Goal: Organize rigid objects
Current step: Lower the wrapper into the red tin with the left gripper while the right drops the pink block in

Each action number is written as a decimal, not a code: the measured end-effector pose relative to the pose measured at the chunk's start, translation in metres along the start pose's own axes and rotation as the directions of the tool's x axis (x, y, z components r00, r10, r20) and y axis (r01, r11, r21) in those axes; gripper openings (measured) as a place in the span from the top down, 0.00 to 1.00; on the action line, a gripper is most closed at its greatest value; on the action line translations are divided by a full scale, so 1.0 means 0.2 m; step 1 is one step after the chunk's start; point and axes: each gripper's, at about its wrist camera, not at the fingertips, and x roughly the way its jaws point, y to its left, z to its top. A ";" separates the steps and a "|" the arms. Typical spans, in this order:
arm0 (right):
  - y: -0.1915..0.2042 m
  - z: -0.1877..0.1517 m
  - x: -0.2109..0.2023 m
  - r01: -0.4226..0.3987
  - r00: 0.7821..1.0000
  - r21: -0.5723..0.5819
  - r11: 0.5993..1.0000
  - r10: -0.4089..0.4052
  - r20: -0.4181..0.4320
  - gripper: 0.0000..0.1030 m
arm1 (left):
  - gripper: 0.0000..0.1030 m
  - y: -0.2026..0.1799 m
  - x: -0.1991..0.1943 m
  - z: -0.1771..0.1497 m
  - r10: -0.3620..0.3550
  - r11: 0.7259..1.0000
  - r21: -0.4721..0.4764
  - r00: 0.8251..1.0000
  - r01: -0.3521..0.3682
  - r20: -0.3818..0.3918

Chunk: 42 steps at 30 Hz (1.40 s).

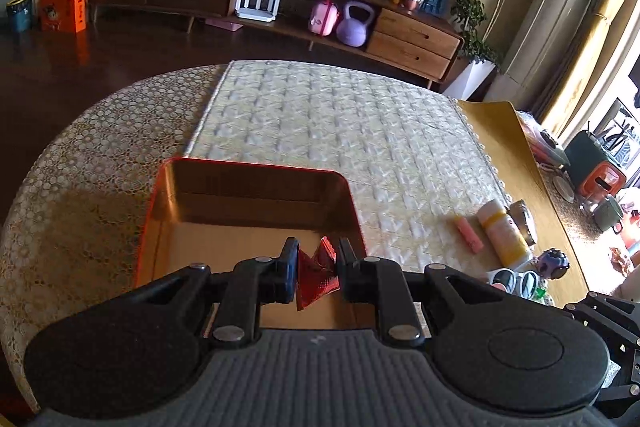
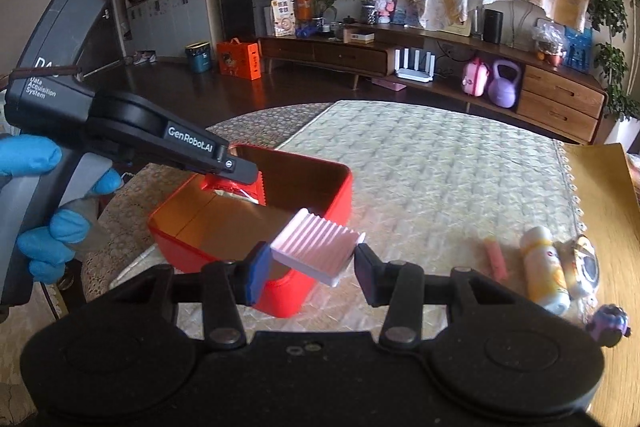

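Observation:
A red box with a tan inside stands on the cloth-covered table (image 1: 240,195) (image 2: 336,195). My left gripper (image 1: 318,263) is shut on a crumpled red foil packet (image 1: 316,279) and holds it over the box; the right wrist view shows it too (image 2: 240,183). My right gripper (image 2: 310,263) holds a white ribbed block (image 2: 316,247) between its jaws at the box's near right corner. A pink stick (image 2: 496,259), a white and yellow tube (image 2: 546,275), a small round watch-like object (image 2: 586,263) and a purple toy (image 2: 608,323) lie at the right.
White sunglasses (image 1: 516,281) lie near the tube in the left wrist view. A yellow mat (image 1: 508,147) covers the table's right side. A wooden TV cabinet (image 2: 440,59) with a purple kettlebell (image 2: 504,85) stands behind the table.

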 end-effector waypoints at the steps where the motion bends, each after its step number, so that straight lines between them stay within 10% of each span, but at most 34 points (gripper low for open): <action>1: 0.02 0.02 0.04 -0.008 1.000 -0.004 1.000 0.008 -0.010 0.57 | 0.81 0.03 0.01 0.01 0.010 1.000 -0.002 1.000 -0.010 0.001; 20: 0.21 0.15 0.70 -0.071 0.971 -0.064 0.995 0.054 -0.232 0.57 | 0.81 0.28 0.47 0.17 0.099 0.994 0.057 0.992 -0.095 -0.072; 42: 0.26 0.07 0.76 -0.083 0.959 -0.096 0.992 0.053 -0.279 0.56 | 0.81 0.32 0.63 0.15 0.088 0.996 0.046 0.987 -0.083 -0.131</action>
